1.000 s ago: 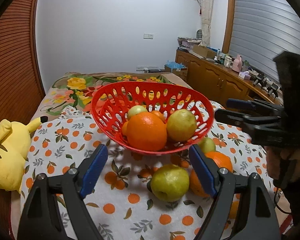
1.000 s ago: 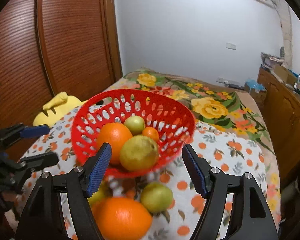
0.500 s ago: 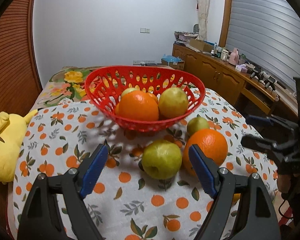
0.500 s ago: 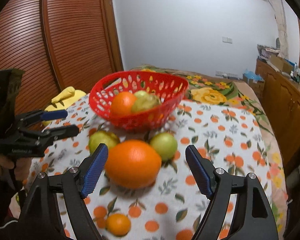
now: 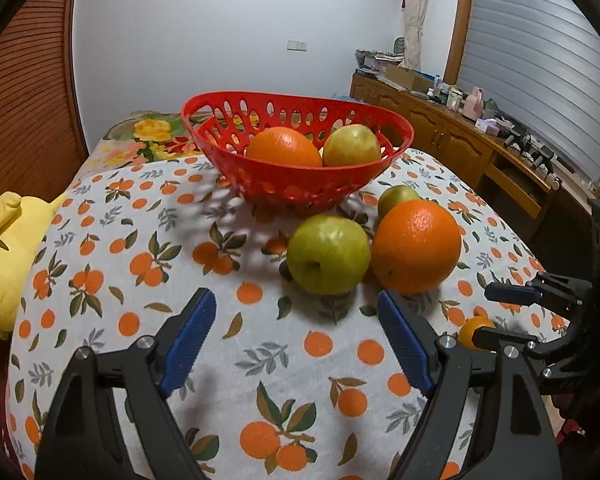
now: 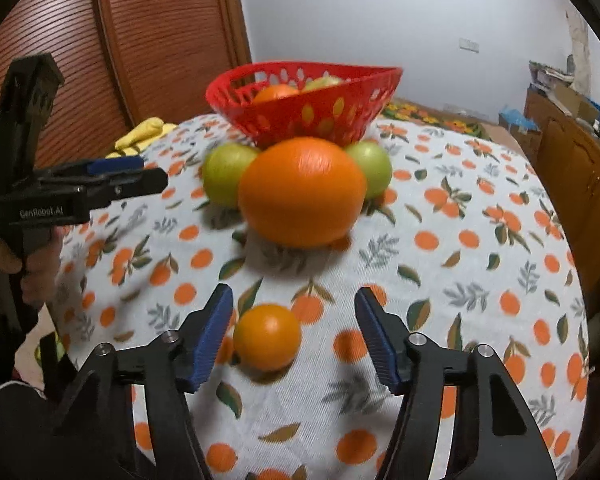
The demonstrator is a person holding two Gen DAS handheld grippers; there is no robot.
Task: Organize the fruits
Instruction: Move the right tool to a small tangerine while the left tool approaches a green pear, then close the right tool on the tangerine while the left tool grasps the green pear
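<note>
Both jaws gape wide, empty: the left gripper [image 5: 296, 340] faces a green apple [image 5: 328, 259] at 12 o'clock; the right gripper [image 6: 294, 336] straddles a small orange tangerine [image 6: 267, 337]. At 12 o'clock beyond sits the red perforated plastic basket [image 6: 320, 114].

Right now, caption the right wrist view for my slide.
Open right tool near small orange, large orange and red basket beyond.

basket [image 5: 300, 190] on table [image 5: 140, 280], far ahead of both tongs, holds orange [image 5: 284, 148] left of apple [image 5: 352, 146] | ahead of left tongs [image 5: 296, 340]: apple [image 5: 328, 260] touching big orange [image 5: 416, 246] on its right, small apple [image 5: 398, 198] behind | small orange [image 6: 267, 337] between right tongs' [image 6: 294, 336] tips, nearer the left one | plush [image 5: 4, 248] far left at the table's edge
</note>
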